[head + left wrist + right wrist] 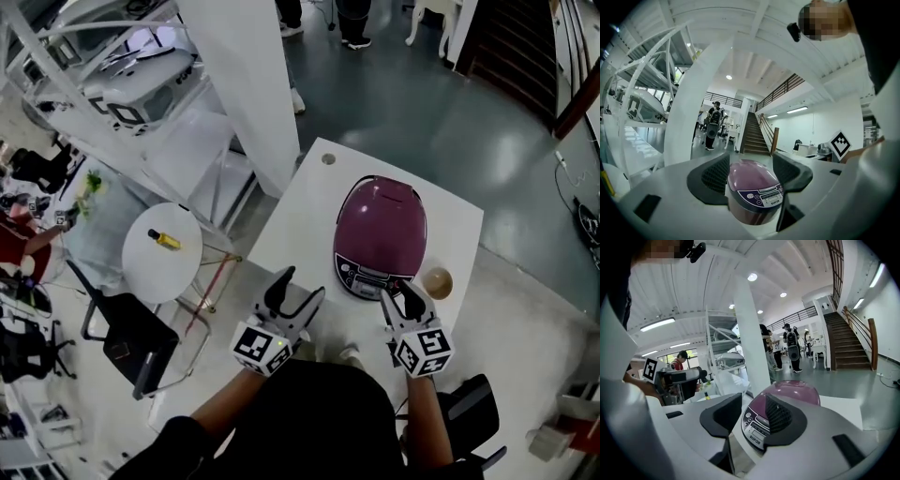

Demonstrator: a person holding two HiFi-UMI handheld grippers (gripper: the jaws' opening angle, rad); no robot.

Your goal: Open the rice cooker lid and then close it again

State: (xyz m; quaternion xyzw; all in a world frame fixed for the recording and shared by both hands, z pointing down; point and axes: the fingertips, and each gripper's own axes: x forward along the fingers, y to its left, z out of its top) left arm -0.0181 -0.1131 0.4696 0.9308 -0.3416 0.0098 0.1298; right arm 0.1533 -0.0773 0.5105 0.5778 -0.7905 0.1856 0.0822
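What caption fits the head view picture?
Left gripper and right gripper, both open, near a closed purple rice cooker on a white table.

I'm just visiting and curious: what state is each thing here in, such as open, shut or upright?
Rice cooker: lid shut, standing upright.
Left tool: open, empty.
Right tool: open, gripping nothing, at the cooker's front.
Cup: upright beside the cooker.
Yellow bottle: lying on its side.

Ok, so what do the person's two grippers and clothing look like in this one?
The two match. The left gripper and right gripper have pale grey bodies and two black jaws lined with grid-textured pads. Each carries a white cube printed with black square markers. The person wears a black top.
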